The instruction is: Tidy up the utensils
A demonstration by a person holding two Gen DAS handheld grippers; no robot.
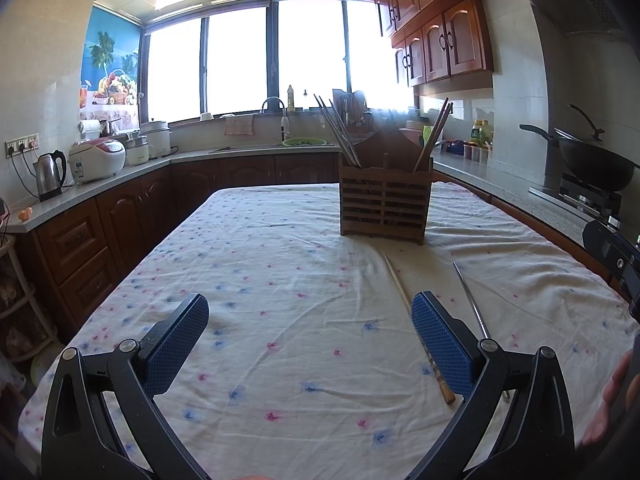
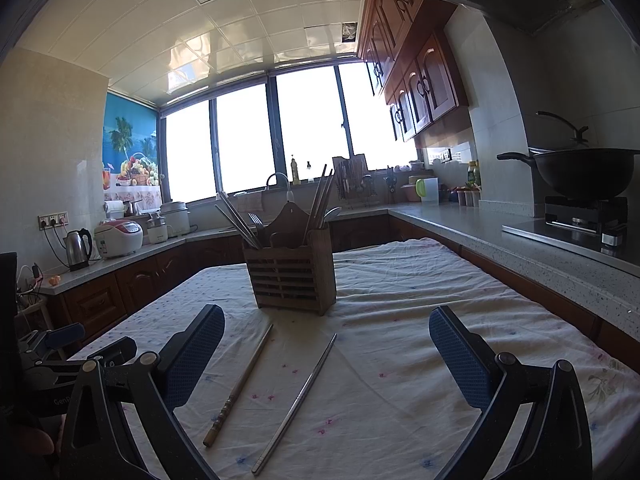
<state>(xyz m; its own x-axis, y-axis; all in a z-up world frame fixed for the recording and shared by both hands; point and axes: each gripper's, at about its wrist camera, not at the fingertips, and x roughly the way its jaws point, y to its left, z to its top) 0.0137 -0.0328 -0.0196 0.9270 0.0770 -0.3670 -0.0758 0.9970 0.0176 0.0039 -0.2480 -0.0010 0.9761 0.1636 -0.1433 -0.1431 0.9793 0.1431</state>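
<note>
We hold both tongs wide and empty: left tongs (image 1: 310, 344), right tongs (image 2: 326, 354). Wooden chopstick (image 2: 239, 386) and metal chopstick (image 2: 297, 402) lie on the surface (image 2: 400, 320), near the holder (image 2: 291, 276). We judge: grip one mid-shaft, tip it upright, drop into matching compartment.

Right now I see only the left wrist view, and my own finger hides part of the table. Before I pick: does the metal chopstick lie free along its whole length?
Observer: Yes. The right wrist view shows the whole metal chopstick flat on the table, apart from the wooden chopstick.
Operator: Is the right gripper free?
Observer: The right gripper is open and holds nothing.
Operator: Anything besides chopsticks in the holder?
Observer: A fork and a spoon stand in the holder.
</note>
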